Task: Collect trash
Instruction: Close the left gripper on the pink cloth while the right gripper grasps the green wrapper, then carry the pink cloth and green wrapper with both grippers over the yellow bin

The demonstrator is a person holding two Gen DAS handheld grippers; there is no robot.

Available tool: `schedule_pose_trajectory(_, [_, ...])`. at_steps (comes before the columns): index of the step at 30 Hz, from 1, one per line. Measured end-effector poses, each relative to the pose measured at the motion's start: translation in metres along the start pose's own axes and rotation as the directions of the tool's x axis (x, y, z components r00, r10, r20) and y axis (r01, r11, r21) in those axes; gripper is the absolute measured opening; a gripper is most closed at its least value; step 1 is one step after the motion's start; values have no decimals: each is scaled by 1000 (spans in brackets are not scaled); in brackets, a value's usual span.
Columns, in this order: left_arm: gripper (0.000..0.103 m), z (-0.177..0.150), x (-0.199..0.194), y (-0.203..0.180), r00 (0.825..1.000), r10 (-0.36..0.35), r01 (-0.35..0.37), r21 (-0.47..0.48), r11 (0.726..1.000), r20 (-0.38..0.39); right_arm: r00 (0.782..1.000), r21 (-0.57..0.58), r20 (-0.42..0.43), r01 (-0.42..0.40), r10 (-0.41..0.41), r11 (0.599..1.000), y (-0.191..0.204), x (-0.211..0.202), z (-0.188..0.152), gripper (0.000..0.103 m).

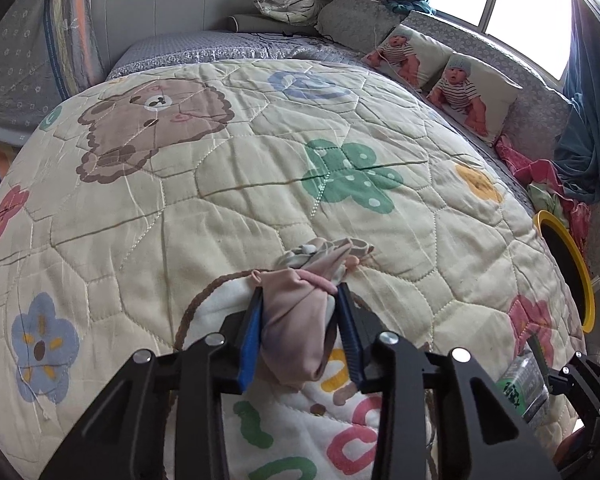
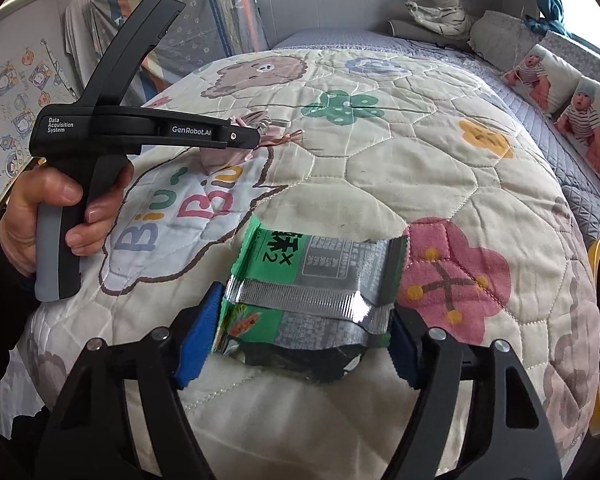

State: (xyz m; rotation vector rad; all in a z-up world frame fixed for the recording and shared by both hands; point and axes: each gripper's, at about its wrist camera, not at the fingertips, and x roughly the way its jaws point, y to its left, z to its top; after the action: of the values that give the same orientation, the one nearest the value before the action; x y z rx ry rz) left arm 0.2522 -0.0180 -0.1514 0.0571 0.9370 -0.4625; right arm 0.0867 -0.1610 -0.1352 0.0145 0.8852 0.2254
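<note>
Both claws grip trash over the quilt (image 1: 220,184): our left claw (image 1: 300,320) pinches a pinkish cloth bundle (image 1: 300,320) between its pads, our right claw (image 2: 304,340) clamps a green wrapper (image 2: 312,280) crosswise (likely for carrying), yellow-rimmed bin (image 1: 572,272) off right.

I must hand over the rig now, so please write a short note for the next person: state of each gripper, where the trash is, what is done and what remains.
Left hand-held gripper: shut on a pink crumpled cloth bundle, just above the cartoon quilt.
Right hand-held gripper: fingers on both sides of a green and silver snack wrapper on the quilt; firm grip not certain.
A yellow-rimmed bin stands at the bed's right edge.
Done: both items reached.
Left: carry both to the bin, probably, and release.
</note>
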Motion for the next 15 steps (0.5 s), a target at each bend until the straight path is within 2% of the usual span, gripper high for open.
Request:
schedule_pose_trajectory(4, [27,0,-1,-2,1000,1,-1,6,1000,17,1000,-16,-3,0,0,1000,1,2,0,44])
schedule_pose_trajectory(7, [26,0,-4,0,1000,-8,8,-4,1000,24,1000,-26,8,1,-1,1000,2,1,-1,34])
schedule_pose_trajectory(8, [26,1,-6,0,1000,-12,12,-9,1000,28,1000,-24,11,-3,3,1000,2,0,-1,25])
schedule_pose_trajectory(9, [26,1,-8,1,999,-15,16,-14,1000,31,1000,-23,16,-7,7,1000,2,-1,-1,20])
schedule_pose_trajectory(15, [26,4,-24,0,998,-25,26,-21,999,60,999,-5,31,-21,21,1000,-4,-7,1,15])
